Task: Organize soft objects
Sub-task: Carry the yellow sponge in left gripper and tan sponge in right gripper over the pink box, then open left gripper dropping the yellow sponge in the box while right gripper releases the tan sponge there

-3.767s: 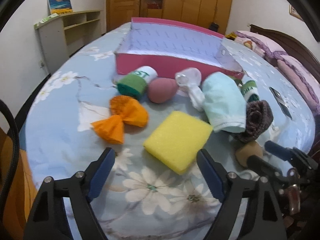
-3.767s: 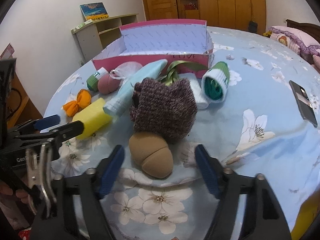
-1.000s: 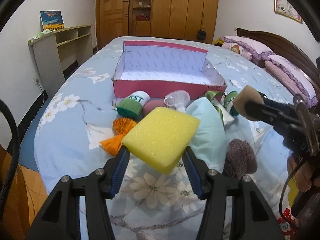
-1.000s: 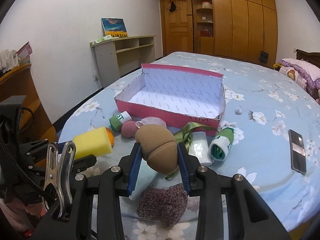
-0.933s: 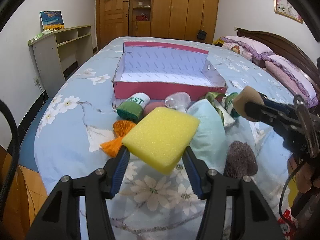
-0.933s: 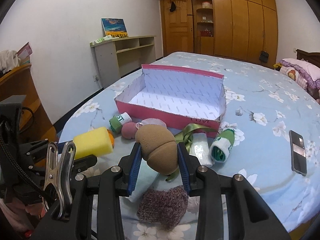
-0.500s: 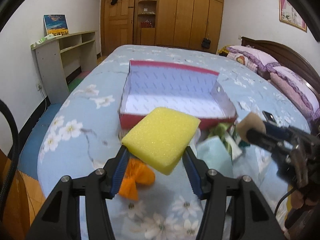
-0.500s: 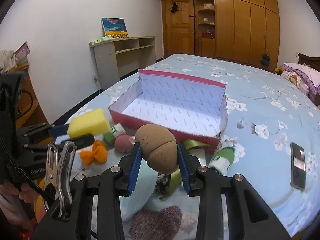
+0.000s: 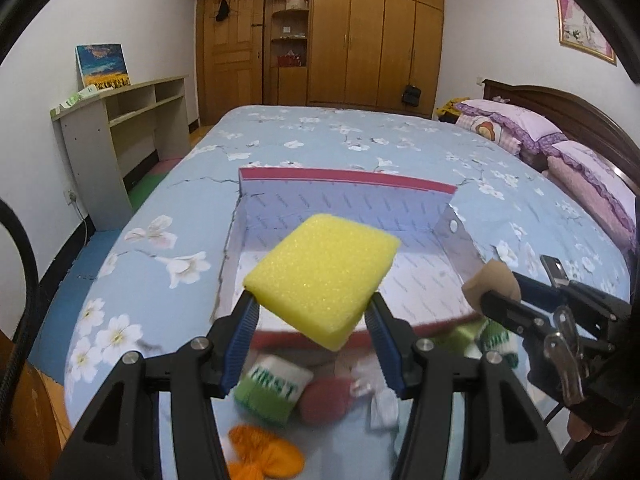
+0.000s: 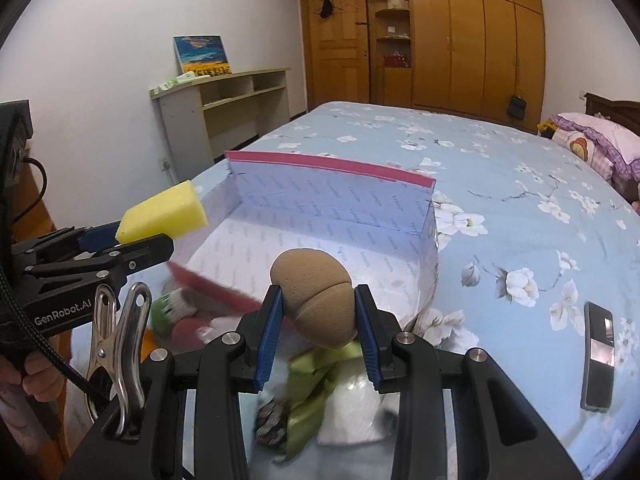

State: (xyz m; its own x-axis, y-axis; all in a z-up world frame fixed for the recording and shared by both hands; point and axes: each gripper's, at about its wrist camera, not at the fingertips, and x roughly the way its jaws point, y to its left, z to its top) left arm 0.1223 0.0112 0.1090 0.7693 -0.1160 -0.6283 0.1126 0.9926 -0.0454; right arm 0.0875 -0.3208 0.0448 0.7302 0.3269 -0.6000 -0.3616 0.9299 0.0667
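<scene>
My left gripper [image 9: 310,312] is shut on a yellow sponge [image 9: 322,276], held in the air over the near wall of the pink box [image 9: 348,178]. In the right wrist view the same yellow sponge [image 10: 162,214] shows at the left, beside the pink box [image 10: 328,164]. A tan egg-shaped sponge [image 10: 314,296] is clamped in my right gripper [image 10: 318,316], which hangs above the box's near right corner. That tan sponge [image 9: 490,282] also appears at the right of the left wrist view. The box interior is white and holds nothing that I see.
Below the grippers lie a green-and-white rolled sock [image 9: 272,390], a pink sponge [image 9: 326,402], an orange bow [image 9: 266,456], a green ribbon [image 10: 316,380] and a brown knit piece [image 10: 272,426]. A phone [image 10: 598,354] rests on the floral bedspread at right. Pillows [image 9: 516,128] lie far right.
Both grippers have carried their sponges forward from above the pile toward the pink box, which now looms larger and sits right under them; the loose items have slid to the bottom of both views.
</scene>
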